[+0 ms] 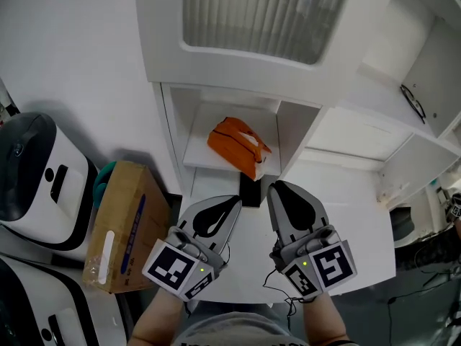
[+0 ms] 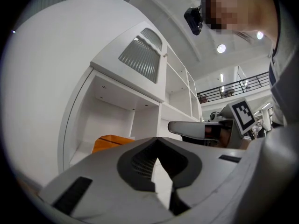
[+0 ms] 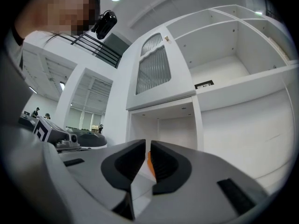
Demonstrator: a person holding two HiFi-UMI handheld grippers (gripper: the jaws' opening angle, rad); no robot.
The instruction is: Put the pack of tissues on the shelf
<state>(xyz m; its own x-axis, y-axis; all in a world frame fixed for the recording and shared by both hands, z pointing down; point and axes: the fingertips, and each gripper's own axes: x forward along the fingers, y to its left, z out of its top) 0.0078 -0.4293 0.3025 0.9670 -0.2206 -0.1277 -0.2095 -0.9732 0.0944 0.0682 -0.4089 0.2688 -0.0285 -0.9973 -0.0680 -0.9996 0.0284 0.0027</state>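
Your left tool (image 1: 230, 202) points forward, jaws together. Your right tool (image 1: 279, 189) sits beside it, jaws slightly apart, empty.

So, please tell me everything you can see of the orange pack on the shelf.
The orange pack seems wrapped in soft, creased plastic, with a small pale patch near its front corner. It lies flat but askew on the white shelf, and that front corner reaches about as far as the shelf's front edge. Only the shelf seems to touch it.
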